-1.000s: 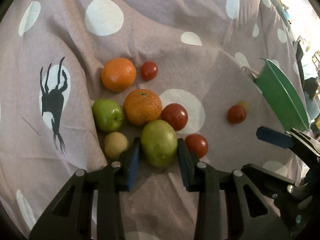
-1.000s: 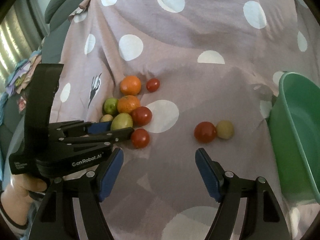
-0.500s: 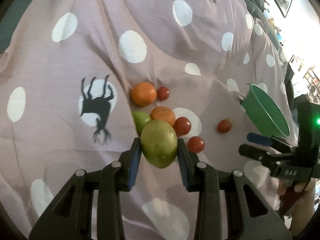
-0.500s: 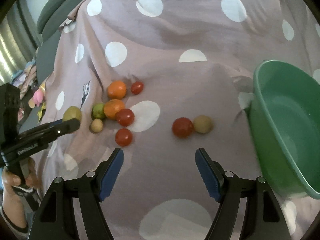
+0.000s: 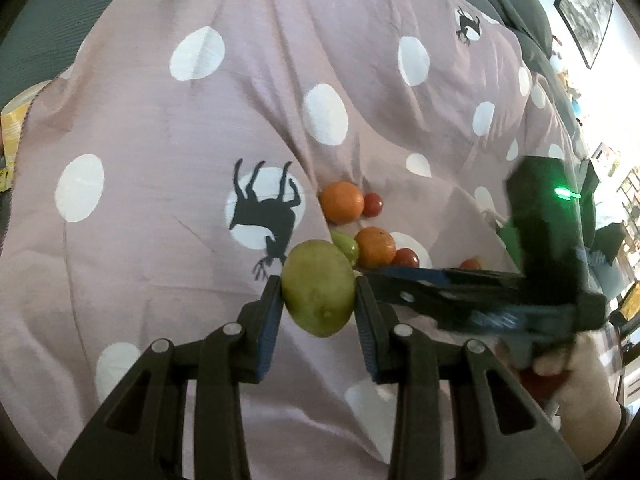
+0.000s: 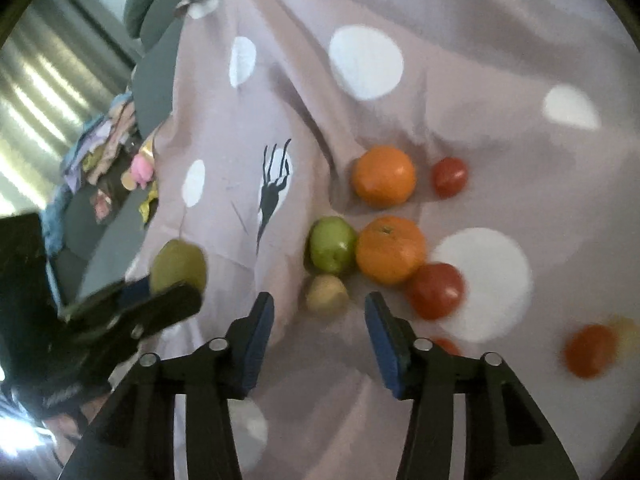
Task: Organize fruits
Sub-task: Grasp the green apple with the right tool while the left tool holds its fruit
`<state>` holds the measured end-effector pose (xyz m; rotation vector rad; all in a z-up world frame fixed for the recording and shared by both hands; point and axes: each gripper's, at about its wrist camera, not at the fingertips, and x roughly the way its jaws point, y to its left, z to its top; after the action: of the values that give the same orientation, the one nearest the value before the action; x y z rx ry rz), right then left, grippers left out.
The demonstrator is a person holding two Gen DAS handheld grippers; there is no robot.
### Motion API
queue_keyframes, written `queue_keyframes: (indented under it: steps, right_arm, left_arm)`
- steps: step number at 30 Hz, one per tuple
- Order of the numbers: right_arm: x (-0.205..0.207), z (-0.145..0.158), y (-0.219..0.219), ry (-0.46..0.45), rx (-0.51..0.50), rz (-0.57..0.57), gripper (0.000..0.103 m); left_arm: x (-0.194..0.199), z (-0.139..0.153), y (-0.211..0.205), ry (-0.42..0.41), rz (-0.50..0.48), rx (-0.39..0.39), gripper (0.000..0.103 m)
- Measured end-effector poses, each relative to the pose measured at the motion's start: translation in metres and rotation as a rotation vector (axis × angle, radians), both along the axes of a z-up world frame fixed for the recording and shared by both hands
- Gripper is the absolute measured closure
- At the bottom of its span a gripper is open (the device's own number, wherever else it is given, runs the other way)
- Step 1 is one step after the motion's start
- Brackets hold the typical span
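Note:
My left gripper (image 5: 318, 300) is shut on a large yellow-green fruit (image 5: 319, 289) and holds it high above the spotted cloth; it shows in the right wrist view (image 6: 179, 266) at the left. My right gripper (image 6: 319, 322) is open and empty, low over the fruit pile, with a small yellowish fruit (image 6: 327, 295) just ahead between its fingers. Beyond lie a green apple (image 6: 333, 244), two oranges (image 6: 390, 249) (image 6: 384, 175) and red tomatoes (image 6: 436, 290) (image 6: 449, 176). The right gripper's body (image 5: 460, 284) crosses the left wrist view.
A mauve cloth with white dots and a deer print (image 5: 266, 216) covers the surface. Another tomato (image 6: 588, 350) and a pale fruit lie at the right. A sliver of the green bowl (image 5: 507, 236) shows behind the right gripper. Clutter (image 6: 108, 168) lies off the cloth's left edge.
My left gripper has lifted the yellow-green fruit higher off the cloth. My right gripper has swung left and down toward the fruit pile, away from the green bowl.

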<state>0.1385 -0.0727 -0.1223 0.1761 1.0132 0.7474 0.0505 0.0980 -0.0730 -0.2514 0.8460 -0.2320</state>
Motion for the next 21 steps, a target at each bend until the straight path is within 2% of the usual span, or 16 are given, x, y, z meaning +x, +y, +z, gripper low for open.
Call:
queue_keyframes:
  steps: [2, 5, 8, 12, 15, 17, 19, 20, 21]
  right_arm:
    - [0.011, -0.007, 0.007, 0.009, -0.04, -0.024, 0.065]
    - [0.018, -0.005, 0.01, -0.005, -0.053, -0.041, 0.065]
    - [0.029, -0.005, 0.018, 0.026, -0.081, -0.036, 0.065]
    - [0.031, -0.002, 0.039, -0.046, -0.193, -0.005, 0.066]
    - [0.032, -0.002, 0.039, -0.064, -0.221, -0.001, 0.068]
    - [0.03, 0.0, 0.036, -0.067, -0.199, -0.011, 0.068]
    - [0.028, 0.004, 0.024, -0.057, -0.16, -0.04, 0.075]
    - [0.025, 0.008, 0.017, -0.059, -0.139, -0.055, 0.09]
    - [0.02, 0.014, 0.009, -0.071, -0.125, -0.071, 0.092]
  left_arm:
    - [0.0, 0.0, 0.001, -0.001, -0.004, 0.003, 0.068]
    - [0.001, 0.0, 0.001, 0.0, -0.016, -0.001, 0.068]
    - [0.002, 0.001, -0.001, -0.002, -0.025, 0.003, 0.068]
    - [0.002, 0.0, -0.002, -0.002, -0.021, 0.007, 0.068]
    - [0.003, 0.003, -0.005, 0.005, -0.019, 0.018, 0.068]
    - [0.001, 0.007, -0.008, 0.003, -0.016, 0.023, 0.068]
    - [-0.003, 0.012, -0.01, -0.007, -0.019, 0.026, 0.068]
    - [-0.005, 0.014, -0.012, -0.011, -0.022, 0.028, 0.068]
    - [-0.008, 0.017, -0.015, -0.015, -0.028, 0.031, 0.068]
